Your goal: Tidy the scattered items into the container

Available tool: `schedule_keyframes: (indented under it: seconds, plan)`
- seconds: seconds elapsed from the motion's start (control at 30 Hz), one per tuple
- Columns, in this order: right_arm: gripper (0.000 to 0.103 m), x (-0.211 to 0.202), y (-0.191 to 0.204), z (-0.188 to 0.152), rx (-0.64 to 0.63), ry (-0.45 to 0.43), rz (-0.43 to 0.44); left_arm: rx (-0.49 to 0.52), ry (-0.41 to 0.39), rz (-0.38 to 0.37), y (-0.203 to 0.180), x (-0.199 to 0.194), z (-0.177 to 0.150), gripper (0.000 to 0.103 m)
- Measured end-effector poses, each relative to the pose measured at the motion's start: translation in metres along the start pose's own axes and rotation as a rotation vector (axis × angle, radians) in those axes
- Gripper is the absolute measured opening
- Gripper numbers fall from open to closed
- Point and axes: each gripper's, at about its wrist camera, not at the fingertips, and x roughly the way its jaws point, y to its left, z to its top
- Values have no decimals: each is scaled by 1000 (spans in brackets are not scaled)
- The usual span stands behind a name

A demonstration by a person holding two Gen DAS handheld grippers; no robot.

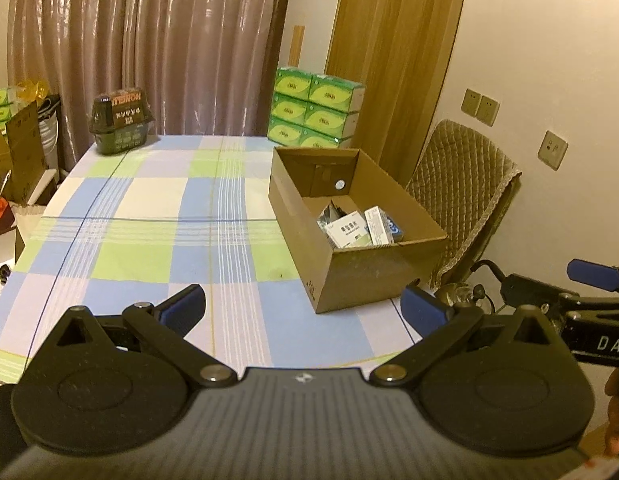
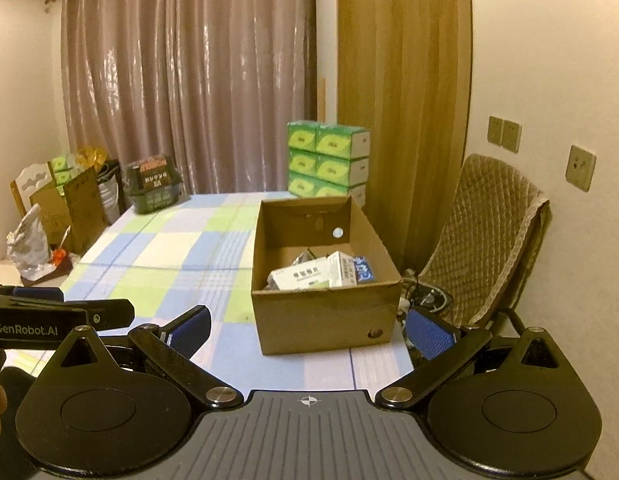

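Left gripper (image 1: 303, 308) agape; right gripper (image 2: 307, 328) likewise, level

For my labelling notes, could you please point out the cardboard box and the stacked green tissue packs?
cardboard box (image 2: 325, 320), right wrist view, near front wall.
green tissue packs (image 1: 315, 114), left wrist view, middle of the stack.

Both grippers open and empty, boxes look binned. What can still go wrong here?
1. The cardboard box sits near the table's right edge; a nudge could probably push it off.
2. The left gripper and right gripper sit close together; they could collide.
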Motion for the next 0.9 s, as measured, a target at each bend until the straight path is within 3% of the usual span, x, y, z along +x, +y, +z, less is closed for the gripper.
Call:
schedule_keyframes:
  seconds: [0.9]
  plan:
    - [101, 2, 4, 2, 3, 4, 8, 57, -59, 8, -3, -5, 0, 102]
